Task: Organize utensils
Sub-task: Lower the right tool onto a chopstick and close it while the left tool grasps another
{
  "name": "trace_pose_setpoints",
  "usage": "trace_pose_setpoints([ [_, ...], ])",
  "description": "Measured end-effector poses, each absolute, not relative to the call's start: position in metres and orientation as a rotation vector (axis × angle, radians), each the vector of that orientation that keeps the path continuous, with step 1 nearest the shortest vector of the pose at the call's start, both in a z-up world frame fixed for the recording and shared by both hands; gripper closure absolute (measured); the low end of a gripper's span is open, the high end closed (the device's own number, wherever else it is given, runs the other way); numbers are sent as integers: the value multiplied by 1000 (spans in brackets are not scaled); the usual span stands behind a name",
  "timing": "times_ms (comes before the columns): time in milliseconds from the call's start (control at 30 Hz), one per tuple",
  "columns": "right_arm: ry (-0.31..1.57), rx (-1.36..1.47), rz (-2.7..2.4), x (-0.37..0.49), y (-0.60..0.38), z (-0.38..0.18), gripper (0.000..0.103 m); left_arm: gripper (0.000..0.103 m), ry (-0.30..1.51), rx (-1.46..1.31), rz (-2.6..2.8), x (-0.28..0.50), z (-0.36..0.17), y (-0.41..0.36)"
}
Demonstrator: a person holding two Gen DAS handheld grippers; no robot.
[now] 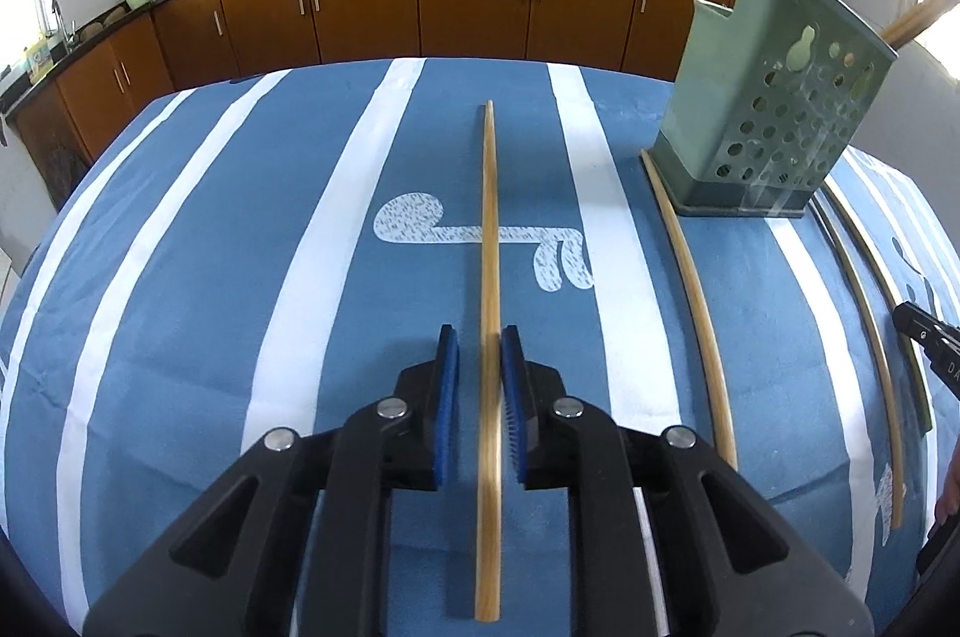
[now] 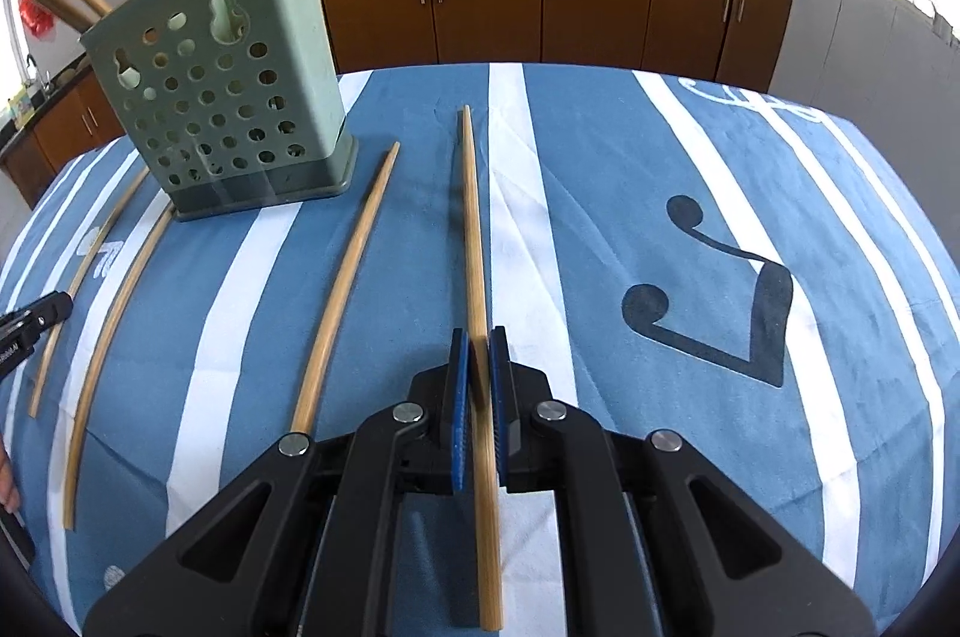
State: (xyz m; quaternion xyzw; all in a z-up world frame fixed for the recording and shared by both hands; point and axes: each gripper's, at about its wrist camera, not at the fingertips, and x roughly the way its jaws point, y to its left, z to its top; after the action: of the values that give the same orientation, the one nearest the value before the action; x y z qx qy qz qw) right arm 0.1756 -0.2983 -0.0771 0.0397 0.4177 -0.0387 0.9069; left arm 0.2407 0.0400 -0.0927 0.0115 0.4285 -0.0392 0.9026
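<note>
Left gripper (image 1: 480,337) straddles chopstick (image 1: 491,241); we see gap at left pad, contact at right pad unclear; not a firm pinch; stick's long axis runs straight ahead along fingers, lying on striped cloth (image 1: 180,277); right gripper (image 2: 478,340) pressed onto second chopstick (image 2: 474,229), same axis; green holder (image 2: 234,97) stands between both hands, forward; partial letters on gripper side, unreadable.
</note>
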Motion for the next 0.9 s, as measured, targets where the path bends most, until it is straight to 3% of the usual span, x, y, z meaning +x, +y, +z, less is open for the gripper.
trace_pose_setpoints([
  [900, 862, 84, -94, 174, -299, -77, 93, 81, 887, -5, -93, 240, -93, 41],
])
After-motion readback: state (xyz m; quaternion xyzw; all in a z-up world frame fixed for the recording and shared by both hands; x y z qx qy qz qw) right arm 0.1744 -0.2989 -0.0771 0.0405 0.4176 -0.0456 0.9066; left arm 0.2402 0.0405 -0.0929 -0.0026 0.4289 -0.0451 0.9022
